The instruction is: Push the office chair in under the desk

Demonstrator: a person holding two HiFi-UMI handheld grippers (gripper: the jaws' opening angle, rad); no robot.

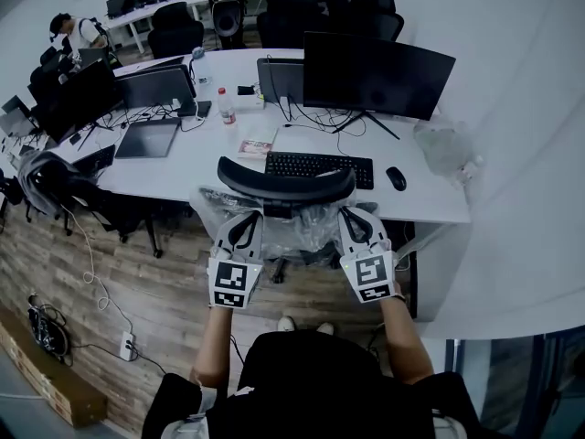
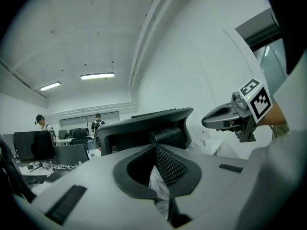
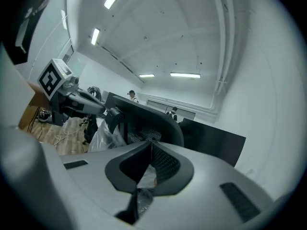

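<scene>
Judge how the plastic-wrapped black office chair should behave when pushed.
The black office chair probably shifts as one stiff piece over the wooden floor. Its clear plastic wrapping, pinched in the left tongs and right tongs, looks thin and loose, so it may stretch or slip before the chair follows.

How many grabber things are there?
2. The left gripper pinches the plastic wrap on the chair's left side; the right gripper pinches it on the right. None look hidden.
</scene>
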